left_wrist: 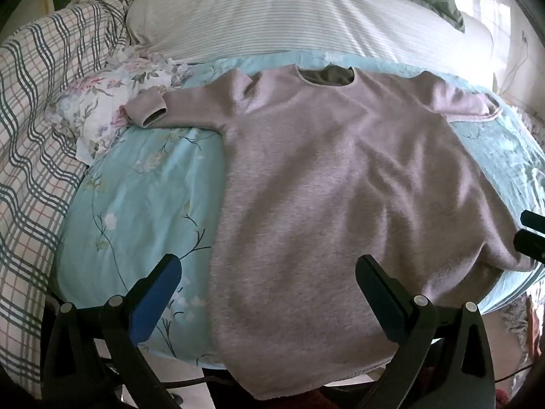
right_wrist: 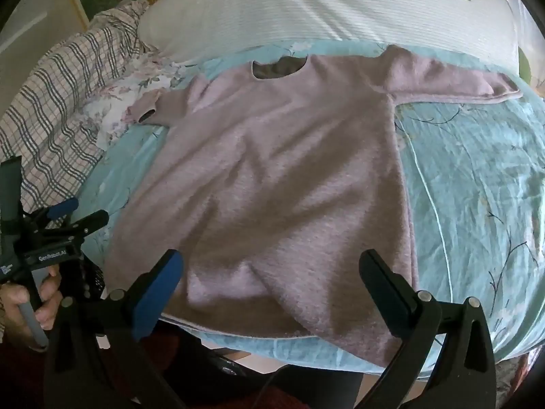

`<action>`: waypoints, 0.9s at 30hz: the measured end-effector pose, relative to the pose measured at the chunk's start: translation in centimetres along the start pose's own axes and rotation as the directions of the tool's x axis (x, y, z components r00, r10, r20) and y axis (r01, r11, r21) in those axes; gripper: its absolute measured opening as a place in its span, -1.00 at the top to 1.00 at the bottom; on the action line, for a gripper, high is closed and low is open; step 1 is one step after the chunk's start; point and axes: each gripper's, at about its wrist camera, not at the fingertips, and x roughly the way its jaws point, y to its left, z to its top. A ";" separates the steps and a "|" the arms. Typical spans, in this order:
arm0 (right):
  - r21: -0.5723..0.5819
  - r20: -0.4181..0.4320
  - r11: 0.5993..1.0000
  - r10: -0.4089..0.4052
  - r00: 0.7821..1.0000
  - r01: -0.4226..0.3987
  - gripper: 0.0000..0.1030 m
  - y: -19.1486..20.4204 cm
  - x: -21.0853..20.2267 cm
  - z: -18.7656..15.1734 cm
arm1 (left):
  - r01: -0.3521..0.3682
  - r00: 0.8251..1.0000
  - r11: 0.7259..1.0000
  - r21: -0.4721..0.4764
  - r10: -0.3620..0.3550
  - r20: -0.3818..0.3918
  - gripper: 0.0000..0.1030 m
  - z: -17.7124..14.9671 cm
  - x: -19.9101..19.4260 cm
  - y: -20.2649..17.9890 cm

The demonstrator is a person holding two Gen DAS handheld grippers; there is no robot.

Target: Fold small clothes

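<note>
**Operator:** Confirm current step.

**Manual:** You are at the start of the fold. The pink sweater (left_wrist: 340, 177) lies face-up and spread out on the light-blue floral sheet (left_wrist: 143, 184), collar toward the striped pillow (left_wrist: 272, 17), hem hanging slightly over the near edge of the bed. No fold appears to be made yet.

**Operator:** Gripper status?

**Manual:** Your left gripper (left_wrist: 269, 272) has its jaws spread fully and holds nothing; it hangs over the hem near the sweater's left edge. Your right gripper (right_wrist: 272, 269) is likewise spread wide and empty, above the lower right part of the hem. Neither pad appears to press the fabric.

**Operator:** Condition of the sleeves?

**Manual:** The left sleeve (left_wrist: 184, 112) runs out sideways, its cuff resting against the crumpled floral cloth (left_wrist: 102, 102) beside the plaid blanket (left_wrist: 34, 102). The right sleeve (right_wrist: 453, 81) lies flat on the sheet, pointing outward.

**Operator:** Next move?

**Manual:** Probably a sleeve or side fold toward the centre. Bring each gripper down to a fabric edge, close on a single edge rather than on the sheet beneath, and lift evenly so the body does not drag or bunch.
</note>
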 end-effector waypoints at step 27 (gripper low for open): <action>-0.003 0.013 1.000 0.001 1.000 -0.001 -0.99 0.0 -0.1 0.8 | 0.016 1.000 1.000 0.010 -0.016 0.001 -0.99 0.4 0.4 -0.2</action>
